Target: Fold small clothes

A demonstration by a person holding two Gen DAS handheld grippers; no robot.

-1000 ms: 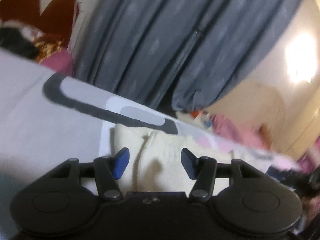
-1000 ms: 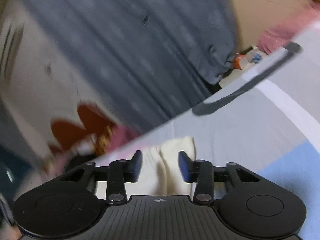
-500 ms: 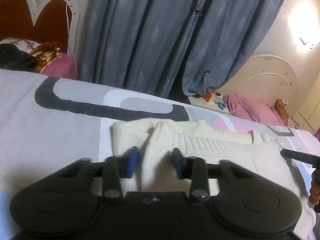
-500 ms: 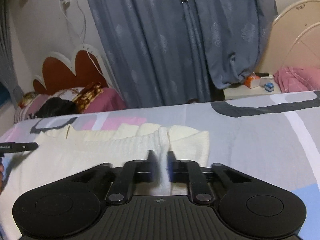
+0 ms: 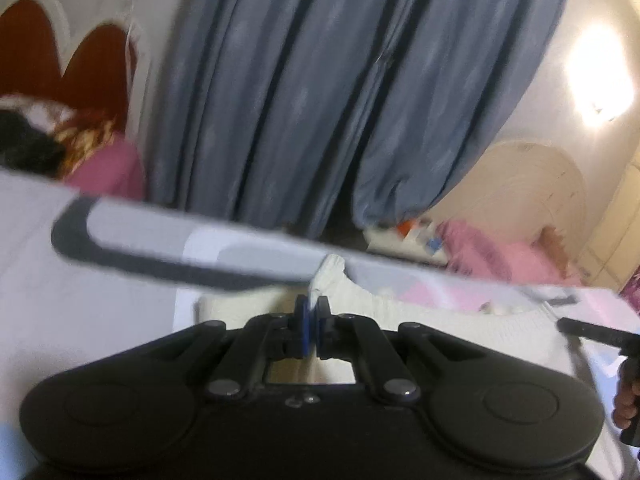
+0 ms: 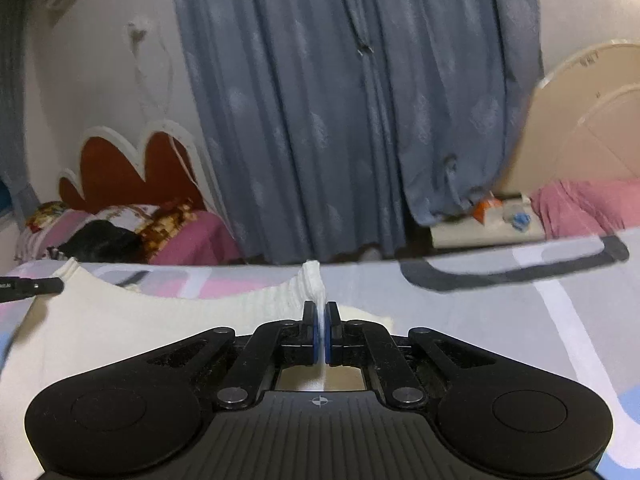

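A small cream knitted sweater (image 5: 420,324) lies spread on the bed. My left gripper (image 5: 311,307) is shut on the sweater's ribbed edge, and a fold of knit sticks up past its blue pads. In the right wrist view the same sweater (image 6: 132,320) stretches off to the left. There my right gripper (image 6: 321,309) is shut on its other ribbed corner, with a peak of cream cloth standing above the pads. The right gripper's tip and a hand show at the right edge of the left wrist view (image 5: 600,334).
The bed sheet (image 6: 500,320) is grey and white with dark bands, pink and light blue patches. Blue curtains (image 6: 340,112) hang behind the bed. Pink pillows and a dark bundle (image 6: 100,240) lie by the red headboard. A bedside shelf (image 6: 488,228) holds small items.
Both grippers have closed from open onto the sweater's ribbed edge. The pinched cloth now stands up higher above each pair of pads.
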